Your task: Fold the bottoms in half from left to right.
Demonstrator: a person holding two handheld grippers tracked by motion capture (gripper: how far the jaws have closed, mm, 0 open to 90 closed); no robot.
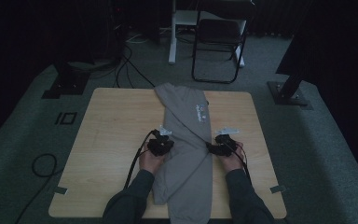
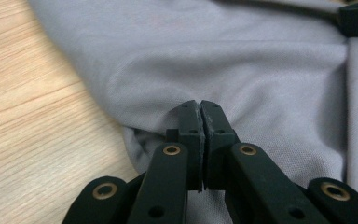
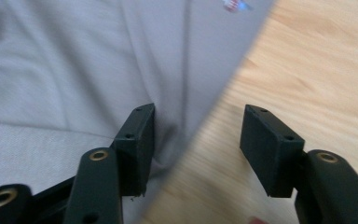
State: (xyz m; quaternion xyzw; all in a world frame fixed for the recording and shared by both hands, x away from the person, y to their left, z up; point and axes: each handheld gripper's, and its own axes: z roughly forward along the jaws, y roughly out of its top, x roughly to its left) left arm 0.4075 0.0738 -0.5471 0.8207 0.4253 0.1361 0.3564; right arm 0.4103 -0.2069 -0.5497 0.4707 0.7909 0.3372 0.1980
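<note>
Wooden table [image 1: 107, 140]: left tool [image 2: 200, 108] pinching grey garment [image 1: 186, 154] edge, right tool [image 3: 196, 140] spread.

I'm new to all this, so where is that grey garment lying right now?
In the high view the grey garment lies lengthwise down the middle of the wooden table, between the two hand-held tongs.

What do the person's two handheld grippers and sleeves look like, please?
Both the left gripper and right gripper are black, with flat rectangular jaw pads and brass-coloured rivets. Each carries a pale grey plate on top and trails black cable. The sleeves are dark grey-green.
</note>
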